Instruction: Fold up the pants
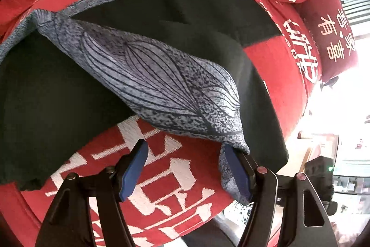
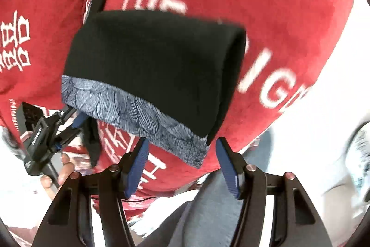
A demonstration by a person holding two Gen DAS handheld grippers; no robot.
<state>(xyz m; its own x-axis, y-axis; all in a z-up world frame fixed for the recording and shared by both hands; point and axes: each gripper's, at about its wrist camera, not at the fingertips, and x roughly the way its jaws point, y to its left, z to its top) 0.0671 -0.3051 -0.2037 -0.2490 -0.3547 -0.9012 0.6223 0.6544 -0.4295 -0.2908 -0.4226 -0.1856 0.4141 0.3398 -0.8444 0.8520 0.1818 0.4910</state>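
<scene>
The pants [image 1: 175, 22] are black, soft and matte, kind of fleecy, with a blue-grey patterned lining [image 1: 159, 82] showing where they're turned back – fine dark leaf-vein lines over a speckled ground; in the right wrist view they're doubled over into a rounded bundle [image 2: 157, 66] with that printed band [image 2: 138, 117] running along the near edge.

They're lying on a red bed cover [image 1: 161, 177], plush-looking, printed with big white characters and some Latin letters; a red pillow [image 1: 330, 38] with pale characters sits at the far side; beyond the bed edge the room is blown out with bright light, hard to read.

Left gripper [image 1: 185, 168]: blue pads spread wide, nothing pinched between them; a corner of the patterned fabric drapes over its right finger [image 1: 238, 170], touching it. Right gripper [image 2: 182, 166]: spread apart too, just short of the band's edge – not gripping anything. The left gripper [image 2: 76, 124] also shows up at the bundle's left corner, though I can't tell from there how it meets the cloth.
</scene>
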